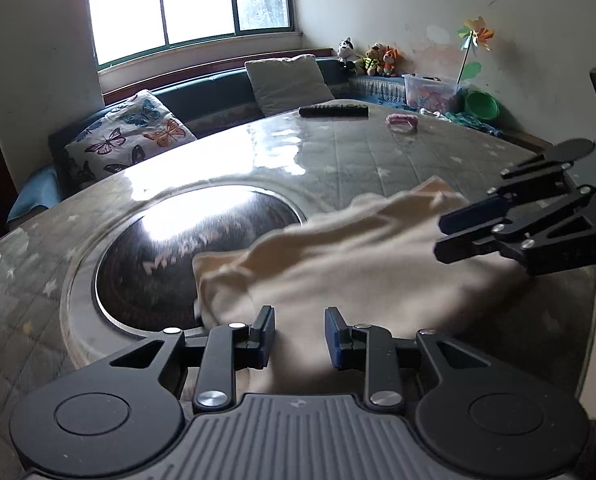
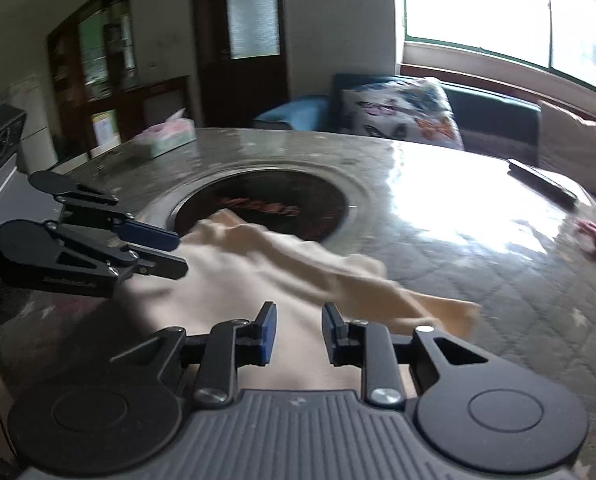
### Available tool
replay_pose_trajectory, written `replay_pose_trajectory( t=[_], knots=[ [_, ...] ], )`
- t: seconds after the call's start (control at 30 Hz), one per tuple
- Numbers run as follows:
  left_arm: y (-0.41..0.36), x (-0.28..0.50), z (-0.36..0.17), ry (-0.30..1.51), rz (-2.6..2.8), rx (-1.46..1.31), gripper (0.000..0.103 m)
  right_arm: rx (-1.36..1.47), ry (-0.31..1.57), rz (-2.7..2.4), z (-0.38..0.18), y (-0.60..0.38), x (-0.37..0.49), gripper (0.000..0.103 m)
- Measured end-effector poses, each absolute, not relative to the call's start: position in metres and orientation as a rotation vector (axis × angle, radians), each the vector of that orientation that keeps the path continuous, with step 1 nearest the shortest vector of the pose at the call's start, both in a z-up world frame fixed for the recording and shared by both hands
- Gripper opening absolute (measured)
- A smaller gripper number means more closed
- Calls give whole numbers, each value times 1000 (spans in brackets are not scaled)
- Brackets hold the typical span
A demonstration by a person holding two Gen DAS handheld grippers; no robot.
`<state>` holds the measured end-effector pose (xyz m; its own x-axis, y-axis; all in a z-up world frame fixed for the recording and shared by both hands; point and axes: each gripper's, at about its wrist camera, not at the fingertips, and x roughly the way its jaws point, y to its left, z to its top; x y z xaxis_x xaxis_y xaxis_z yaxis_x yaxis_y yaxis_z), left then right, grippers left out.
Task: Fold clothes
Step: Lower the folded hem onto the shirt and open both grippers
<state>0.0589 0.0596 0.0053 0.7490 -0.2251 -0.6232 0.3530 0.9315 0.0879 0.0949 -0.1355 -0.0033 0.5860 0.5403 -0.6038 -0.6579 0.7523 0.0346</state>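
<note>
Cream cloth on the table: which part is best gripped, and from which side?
Probably the pointed corner of the cream cloth, lying flat and free on the table at the right. Come in low from the right; the middle is a bunched ridge.

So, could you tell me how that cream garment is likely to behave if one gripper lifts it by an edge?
The cream garment lies in soft wrinkles and folds, so it would probably hang limp and lose its shape. It looks thin, so likely light. The table under it is glossy, so a push may slide or bunch the cloth rather than turn it.
</note>
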Motion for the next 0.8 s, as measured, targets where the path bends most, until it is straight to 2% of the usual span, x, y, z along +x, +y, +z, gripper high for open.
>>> replay_pose_trajectory(
  t=[0.37, 0.53, 0.7, 0.8],
  knots=[
    [61, 44, -5, 614, -291, 200, 31, -272, 618, 724, -22, -126, 67, 28],
    [73, 43, -6, 622, -262, 155, 37, -244, 631, 703, -24, -149, 63, 33],
    [78, 38, 2, 610, -212, 109, 37, -189, 647, 679, -22, -175, 60, 34],
    [84, 36, 5, 605, -138, 81, 42, -148, 655, 664, -18, -188, 59, 35]
  ],
)
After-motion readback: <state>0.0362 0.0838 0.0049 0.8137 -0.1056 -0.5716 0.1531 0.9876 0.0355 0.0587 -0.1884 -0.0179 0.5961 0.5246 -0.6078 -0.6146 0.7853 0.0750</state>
